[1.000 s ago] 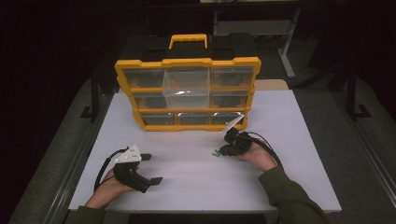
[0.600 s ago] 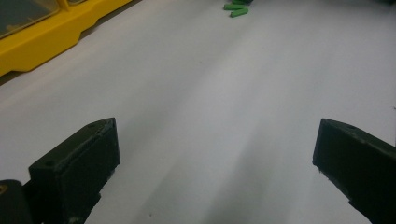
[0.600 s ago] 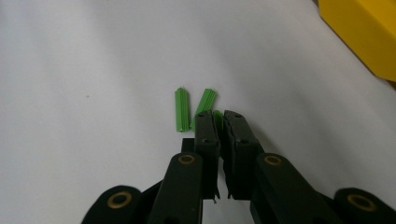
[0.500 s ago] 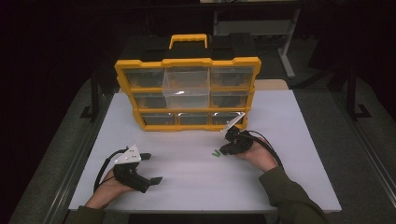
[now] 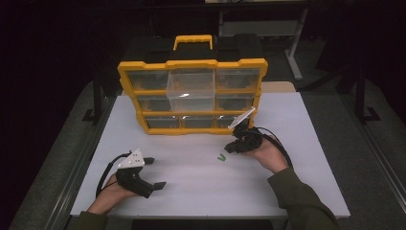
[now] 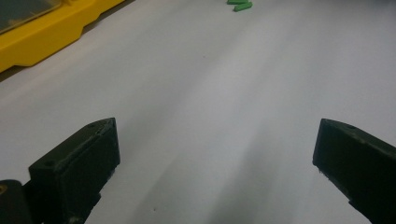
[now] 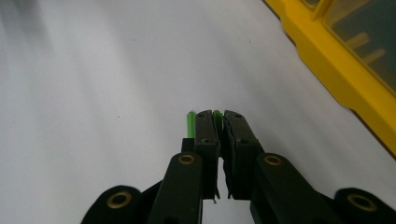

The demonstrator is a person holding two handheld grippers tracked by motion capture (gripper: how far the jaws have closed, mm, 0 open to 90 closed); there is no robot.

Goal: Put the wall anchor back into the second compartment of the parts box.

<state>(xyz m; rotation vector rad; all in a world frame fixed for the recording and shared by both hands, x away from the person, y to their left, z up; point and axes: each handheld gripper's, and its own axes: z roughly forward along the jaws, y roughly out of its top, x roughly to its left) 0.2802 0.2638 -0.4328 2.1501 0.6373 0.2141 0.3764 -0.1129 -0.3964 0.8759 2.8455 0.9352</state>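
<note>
A small green piece (image 5: 221, 157) sits on the white table just left of my right gripper (image 5: 229, 148). In the right gripper view that gripper (image 7: 219, 114) is shut, with a sliver of green pinched between the jaw tips. A second green strip (image 7: 190, 123) stands just outside its left jaw. I cannot tell whether the two strips belong to one piece. My left gripper (image 5: 155, 172) rests near the table's front left with its jaws wide apart and nothing between them (image 6: 217, 140). From there the green piece (image 6: 240, 4) shows far ahead.
A yellow organiser (image 5: 191, 129) with clear drawers and a yellow handle stands upright at the back middle of the white table (image 5: 191, 196), close behind my right hand. Its yellow frame (image 7: 336, 74) runs along the right gripper view's right side. Dark floor surrounds the table.
My right hand has lifted its gripper slightly off the table, jaws still shut. The left hand and gripper have stayed where they were.
</note>
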